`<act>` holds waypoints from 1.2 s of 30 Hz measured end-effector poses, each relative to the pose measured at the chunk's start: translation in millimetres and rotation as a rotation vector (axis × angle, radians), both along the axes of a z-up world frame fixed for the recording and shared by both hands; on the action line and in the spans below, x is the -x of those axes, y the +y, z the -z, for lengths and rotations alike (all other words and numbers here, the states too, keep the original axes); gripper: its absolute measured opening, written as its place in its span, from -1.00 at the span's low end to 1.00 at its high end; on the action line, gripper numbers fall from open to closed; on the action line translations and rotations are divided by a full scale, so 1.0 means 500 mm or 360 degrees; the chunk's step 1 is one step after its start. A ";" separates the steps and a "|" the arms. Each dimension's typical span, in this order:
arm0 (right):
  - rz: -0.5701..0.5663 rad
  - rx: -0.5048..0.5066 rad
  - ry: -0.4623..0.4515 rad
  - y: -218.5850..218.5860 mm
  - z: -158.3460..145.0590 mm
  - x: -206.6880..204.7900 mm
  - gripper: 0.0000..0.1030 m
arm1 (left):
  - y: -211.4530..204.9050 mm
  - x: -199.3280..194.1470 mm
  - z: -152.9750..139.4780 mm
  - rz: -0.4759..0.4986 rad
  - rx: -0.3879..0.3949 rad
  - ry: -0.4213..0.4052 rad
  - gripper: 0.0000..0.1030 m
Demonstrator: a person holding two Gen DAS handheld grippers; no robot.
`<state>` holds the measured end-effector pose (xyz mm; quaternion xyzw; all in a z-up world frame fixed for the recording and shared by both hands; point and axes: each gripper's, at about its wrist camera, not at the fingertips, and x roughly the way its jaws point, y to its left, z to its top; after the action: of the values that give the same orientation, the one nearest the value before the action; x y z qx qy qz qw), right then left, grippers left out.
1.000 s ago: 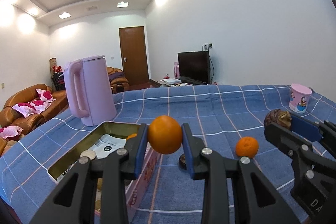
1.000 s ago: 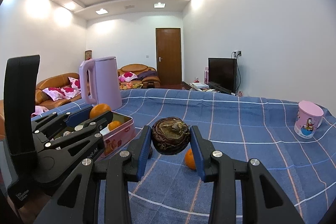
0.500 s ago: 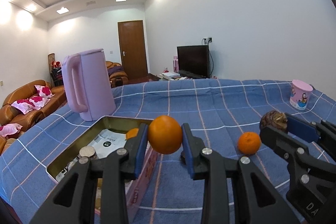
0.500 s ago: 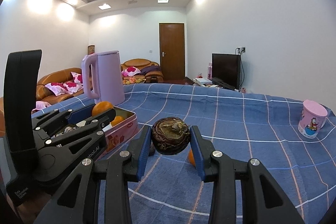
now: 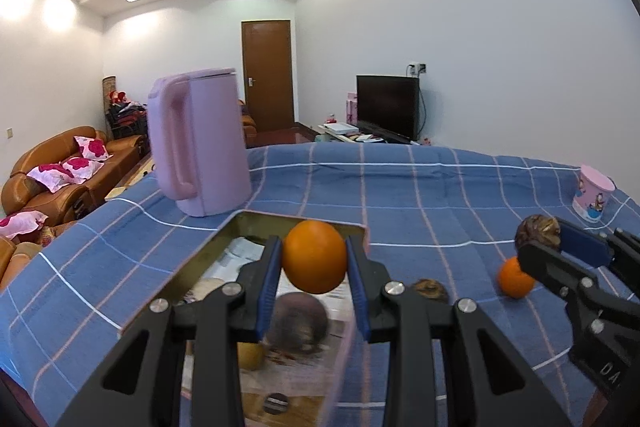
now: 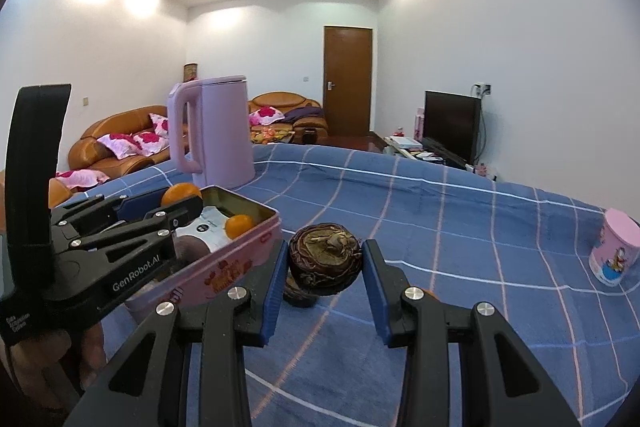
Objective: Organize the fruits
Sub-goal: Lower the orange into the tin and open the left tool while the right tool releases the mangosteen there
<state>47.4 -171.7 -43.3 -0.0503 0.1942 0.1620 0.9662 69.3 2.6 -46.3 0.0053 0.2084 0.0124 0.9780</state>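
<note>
My left gripper [image 5: 314, 259] is shut on an orange [image 5: 314, 255] and holds it above the open pink tin [image 5: 260, 219]. In the tin lie a dark round fruit [image 5: 298, 323], a yellowish fruit [image 5: 250, 355] and a small orange [image 6: 239, 225]. My right gripper [image 6: 325, 261] is shut on a dark brown wrinkled fruit [image 6: 325, 259], held over the cloth just right of the tin [image 6: 240, 261]. On the cloth lie a second brown fruit [image 5: 430, 289] and another orange [image 5: 514, 277]. The right wrist view also shows the left gripper [image 6: 176, 198] over the tin.
A tall lilac kettle [image 5: 200, 151] stands just behind the tin. A pink cartoon cup [image 5: 592, 193] sits at the far right of the blue checked cloth [image 5: 400, 195]. Sofas, a door and a television are beyond the table.
Both grippers have moved left with their fruits. The left one, earlier at the tin's right edge, now hangs over the tin. The right one has come closer to the tin.
</note>
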 end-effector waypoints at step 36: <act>-0.0282 0.0057 0.0198 0.207 0.014 -0.137 -0.23 | 0.146 -0.139 0.028 -0.0138 0.0022 0.0348 -0.35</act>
<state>115.7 -68.1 -50.2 -0.0743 0.2514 0.2460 0.9331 138.7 75.6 -60.4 -0.0093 0.3138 0.0526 0.9480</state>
